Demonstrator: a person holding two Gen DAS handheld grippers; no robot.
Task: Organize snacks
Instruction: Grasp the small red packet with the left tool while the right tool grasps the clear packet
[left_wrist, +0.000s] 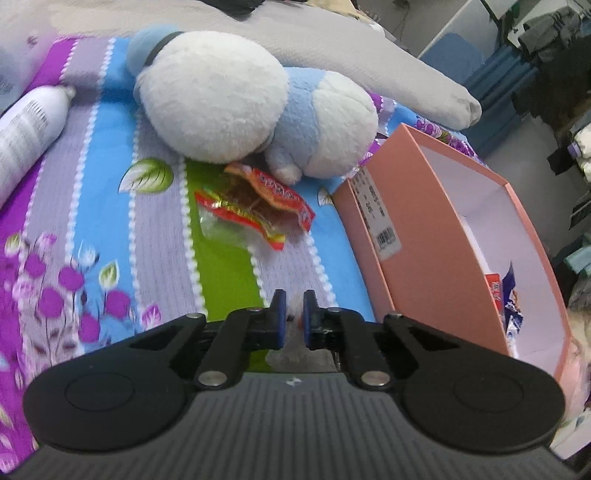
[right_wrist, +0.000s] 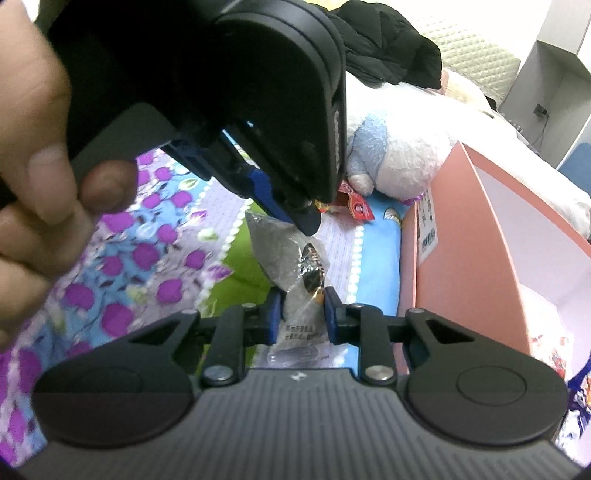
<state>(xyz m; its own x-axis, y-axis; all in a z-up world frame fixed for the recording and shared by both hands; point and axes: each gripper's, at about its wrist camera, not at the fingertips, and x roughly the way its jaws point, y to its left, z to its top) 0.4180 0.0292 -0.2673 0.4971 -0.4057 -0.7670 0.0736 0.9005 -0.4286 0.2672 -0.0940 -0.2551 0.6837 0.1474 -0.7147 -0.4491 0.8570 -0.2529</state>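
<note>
- We see a white barcode label (left_wrist: 384, 218) on the pink box (left_wrist: 424, 236), its print too small to read.
- Print on the white bottle (left_wrist: 26, 133), red snack packets (left_wrist: 258, 203) and clear packet (right_wrist: 299, 295) stays illegible.

We count two red snack packets (left_wrist: 255, 206) on the bedspread, one clear grey-filled snack packet (right_wrist: 295, 273), one pink box (left_wrist: 424, 236), one plush toy (left_wrist: 243, 99), one white bottle (left_wrist: 26, 129), and two grippers.

Fluffy plush toy (left_wrist: 221, 96); glossy plastic snack wrapper (left_wrist: 255, 206); matt cardboard box (left_wrist: 436, 236).
</note>
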